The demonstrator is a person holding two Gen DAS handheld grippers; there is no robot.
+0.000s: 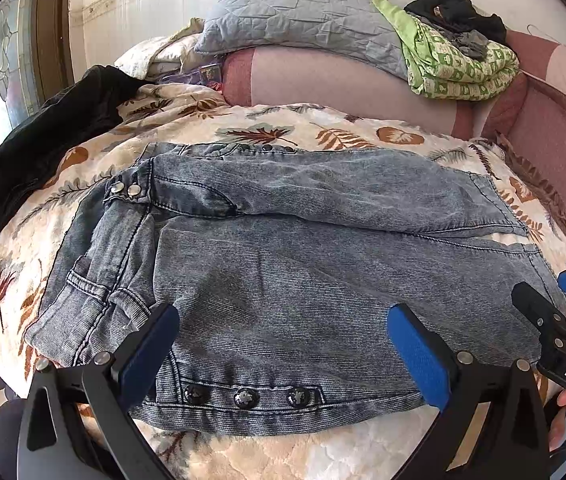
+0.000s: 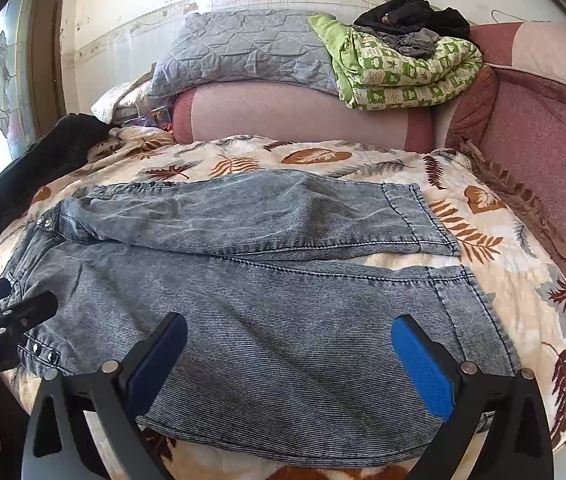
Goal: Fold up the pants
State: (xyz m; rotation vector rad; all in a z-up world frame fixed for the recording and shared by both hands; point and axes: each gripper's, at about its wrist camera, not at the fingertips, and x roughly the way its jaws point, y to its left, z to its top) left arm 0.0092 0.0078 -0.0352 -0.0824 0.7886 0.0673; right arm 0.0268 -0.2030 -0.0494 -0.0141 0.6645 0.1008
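Washed grey-blue jeans lie flat on a leaf-print blanket, waist to the left and both legs running right. Three dark studs line the near side seam. My left gripper is open, hovering over the near edge by the waist with nothing between its blue pads. In the right wrist view the jeans show both hems at the right. My right gripper is open above the near leg, holding nothing. Each gripper shows in the other's view: the right gripper, the left gripper.
A dark garment lies along the bed's left side. Behind the jeans sit a pink bolster, a grey quilted pillow and a folded green quilt topped with dark clothes. A pink padded side bounds the right.
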